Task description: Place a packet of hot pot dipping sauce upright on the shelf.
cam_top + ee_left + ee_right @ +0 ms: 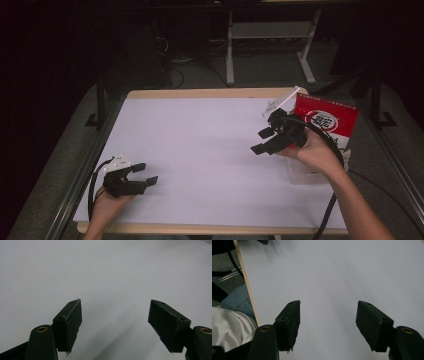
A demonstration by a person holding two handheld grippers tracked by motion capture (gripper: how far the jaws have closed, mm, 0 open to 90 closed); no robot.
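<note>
While both pairs of jaws are spread with nothing between them, the right gripper point(264, 141) is held just beside the red packet point(327, 120), and the left gripper point(145, 174) well apart from it.

The right gripper point(328, 323) looks down on a white table sheet point(342, 272), its two black jaws rising from the bottom edge and standing wide apart with nothing between them but bare sheet. Each jaw carries a brass-ringed screw hole low on its arm. Left of the jaws, the sheet ends at a pale wooden table edge point(245, 280) that runs slantwise up the picture. Beyond that edge lie a grey floor point(224, 267), a blue denim trouser leg point(239, 300) and, below it, white cloth point(229, 327).
</note>
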